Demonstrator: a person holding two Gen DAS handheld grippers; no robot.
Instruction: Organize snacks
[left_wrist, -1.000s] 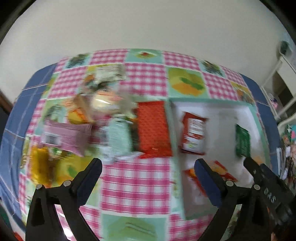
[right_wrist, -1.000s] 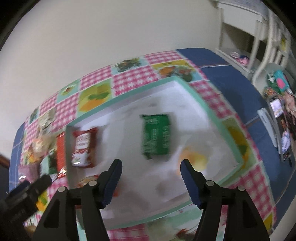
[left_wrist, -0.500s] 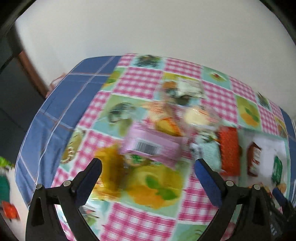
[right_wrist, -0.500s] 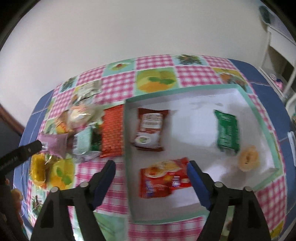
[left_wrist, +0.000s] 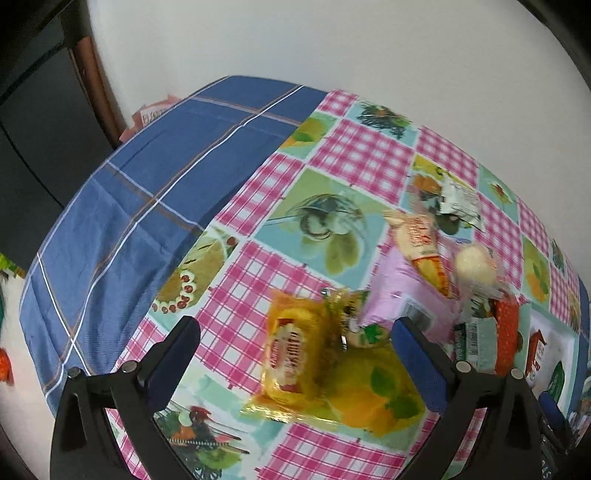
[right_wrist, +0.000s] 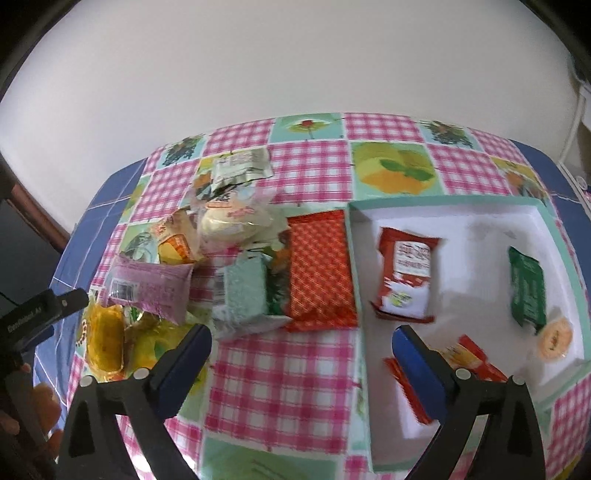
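— Left wrist view: what do you make of it?

— The left gripper (left_wrist: 295, 354) is spread wide with nothing between its blue pads. Just beyond the gap, at lower centre of the frame, a yellow snack pack (left_wrist: 291, 356) lies on the checked tablecloth (left_wrist: 354, 155). Up and to the right of it a pink packet (left_wrist: 402, 295), an orange-tipped wrapper (left_wrist: 421, 240) and a pale round bun (left_wrist: 474, 266) lie close together.

— And the right wrist view?

— The right gripper (right_wrist: 301, 345) has its jaws wide apart; they have just been opening, and nothing sits between them but tablecloth. The white tray (right_wrist: 561, 236) fills the right half of the frame. Inside it, a red sachet (right_wrist: 406, 273) lies near the tray's left wall, a green packet (right_wrist: 526, 291) lies toward the right, a small orange round snack (right_wrist: 554, 339) touches the green one's lower corner, and a red-and-yellow packet (right_wrist: 469, 358) is partly hidden behind the right finger.

— The loose pile?

— Left of the tray. A red patterned pack (right_wrist: 319, 273) lies right against the tray's left wall, and a pale green packet (right_wrist: 243, 291) lies beside that. The pink one and the bun sit further left. The left gripper's body shows at the left edge.
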